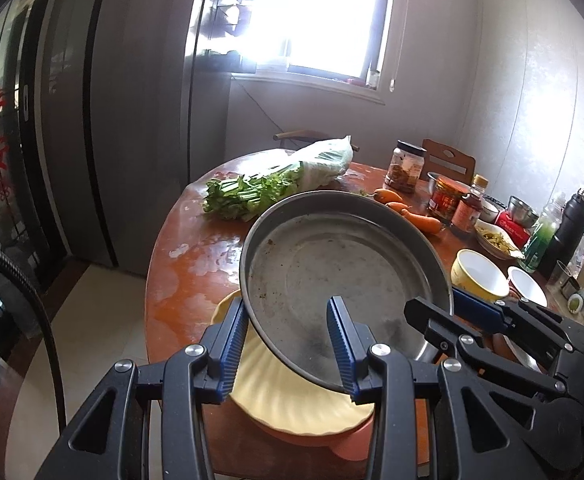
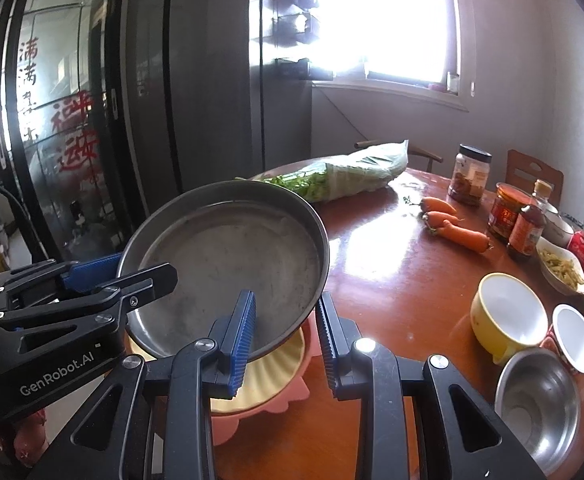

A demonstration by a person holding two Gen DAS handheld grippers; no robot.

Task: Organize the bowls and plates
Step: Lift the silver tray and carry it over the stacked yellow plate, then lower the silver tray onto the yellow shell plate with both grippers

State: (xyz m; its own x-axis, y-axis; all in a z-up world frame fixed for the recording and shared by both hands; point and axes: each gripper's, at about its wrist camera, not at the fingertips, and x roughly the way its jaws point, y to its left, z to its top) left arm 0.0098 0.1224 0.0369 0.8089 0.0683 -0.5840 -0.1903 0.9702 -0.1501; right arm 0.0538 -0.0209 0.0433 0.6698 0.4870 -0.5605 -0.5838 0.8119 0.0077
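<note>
- Steel tray [image 1: 344,272], round and shallow, dull grey with brown specks, held tilted in the air at the near table edge, far rim higher than near rim
- Left gripper [image 1: 287,336] astride the tray's near-left rim, one blue ribbed pad outside the wall and one inside; apparently clamped on it, since the tray hangs free
- Right gripper [image 2: 285,328] astride the near-right rim in the same way, one pad inside and one outside, likewise judged clamped on the rim
- Likely stiff and fairly light but slick; thin sloped wall apt to slide between the pads, so best taken at the rim on opposite sides and kept level
- Directly beneath, a cream fluted plate [image 1: 292,400] resting on a pink plate [image 2: 287,396], both near the edge of the glossy reddish-brown table [image 2: 392,280]; probably breakable, so calling for a soft landing
- To the right, a yellow bowl [image 2: 508,312] with white inside, a small white bowl [image 2: 574,336] just beside it, and a steel bowl [image 2: 536,412] nearer the camera, all upright and empty
- Farther back, carrots [image 2: 456,232], then jars and sauce bottles [image 2: 470,178]
- Beyond the tray, bagged leafy greens [image 2: 352,176] lying on their side
- At the far wall, a bright window, with a tall grey fridge to the left
</note>
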